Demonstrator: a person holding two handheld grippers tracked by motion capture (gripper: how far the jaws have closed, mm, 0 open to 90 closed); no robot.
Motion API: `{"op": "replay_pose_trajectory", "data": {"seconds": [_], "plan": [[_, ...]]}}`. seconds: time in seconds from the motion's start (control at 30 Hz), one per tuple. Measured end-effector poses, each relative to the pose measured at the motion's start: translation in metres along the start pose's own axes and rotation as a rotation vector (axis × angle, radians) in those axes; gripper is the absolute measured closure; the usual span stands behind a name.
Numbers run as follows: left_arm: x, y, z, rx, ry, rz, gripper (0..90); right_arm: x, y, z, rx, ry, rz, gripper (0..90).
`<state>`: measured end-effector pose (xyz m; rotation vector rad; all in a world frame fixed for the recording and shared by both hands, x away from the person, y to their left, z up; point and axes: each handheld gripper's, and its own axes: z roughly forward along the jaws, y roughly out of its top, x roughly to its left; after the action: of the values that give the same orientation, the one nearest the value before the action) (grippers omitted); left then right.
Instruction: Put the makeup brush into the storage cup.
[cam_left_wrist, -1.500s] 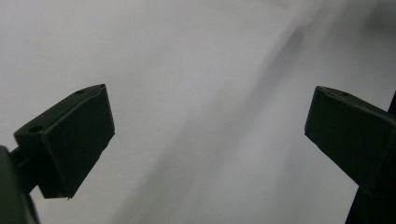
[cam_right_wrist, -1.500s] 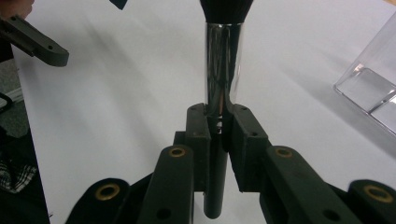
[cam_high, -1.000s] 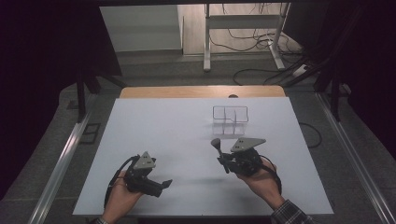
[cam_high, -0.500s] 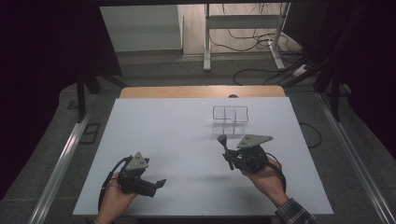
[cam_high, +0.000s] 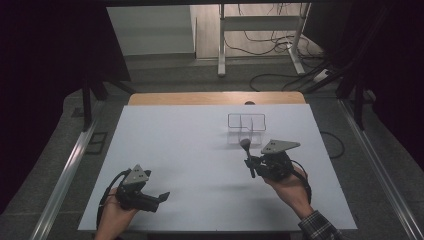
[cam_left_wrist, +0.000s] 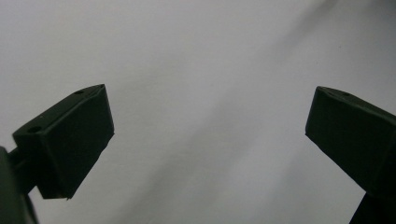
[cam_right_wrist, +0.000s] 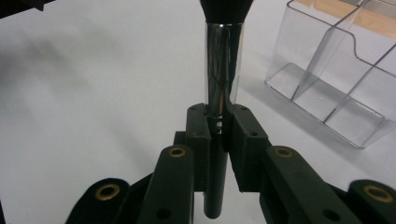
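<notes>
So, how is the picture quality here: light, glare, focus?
High view: white table evenly lit, surroundings very dark. Right gripper view: sharp, with glare streaks on the brush ferrule and reflections in the clear organizer. Left gripper view: soft, dim, left tool dark.

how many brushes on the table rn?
1. The brush is clamped upright in the right gripper, just in front of the clear organizer. None lie loose on the table or stand in the organizer.

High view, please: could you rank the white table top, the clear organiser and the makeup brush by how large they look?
1. White table top, by far the largest.
2. Clear organiser, empty, near the far edge.
3. Makeup brush, upright in the right gripper; it stands nearer the camera, so its gap to the organiser is unsure.
</notes>
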<state>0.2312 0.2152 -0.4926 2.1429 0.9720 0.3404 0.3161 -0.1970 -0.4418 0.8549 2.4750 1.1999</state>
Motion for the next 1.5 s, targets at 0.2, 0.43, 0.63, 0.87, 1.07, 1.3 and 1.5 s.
{"op": "replay_pose_trajectory", "data": {"seconds": [0.2,0.43,0.63,0.87,1.07,1.3,1.5], "plan": [[0.001,-0.004,-0.003,-0.003,0.012,-0.002,1.2,-0.003,0.000,-0.002,-0.004,-0.005,0.009,78.9],[0.003,-0.008,-0.005,0.000,0.014,0.001,1.2,-0.007,0.002,-0.003,-0.011,-0.011,0.018,78.9],[0.005,-0.011,-0.007,0.010,0.017,0.004,0.7,-0.011,0.003,-0.005,-0.018,-0.016,0.031,79.0],[0.006,-0.014,-0.009,0.010,0.018,-0.005,0.4,-0.015,0.005,-0.006,-0.026,-0.019,0.040,78.9],[0.007,-0.017,-0.011,0.009,0.026,-0.016,0.2,-0.020,0.008,-0.007,-0.034,-0.025,0.045,78.9],[0.008,-0.019,-0.014,0.008,0.040,-0.025,0.0,-0.026,0.010,-0.008,-0.040,-0.033,0.052,78.9],[0.010,-0.023,-0.017,0.004,0.055,-0.044,0.0,-0.033,0.014,-0.009,-0.043,-0.049,0.054,79.0]]}}
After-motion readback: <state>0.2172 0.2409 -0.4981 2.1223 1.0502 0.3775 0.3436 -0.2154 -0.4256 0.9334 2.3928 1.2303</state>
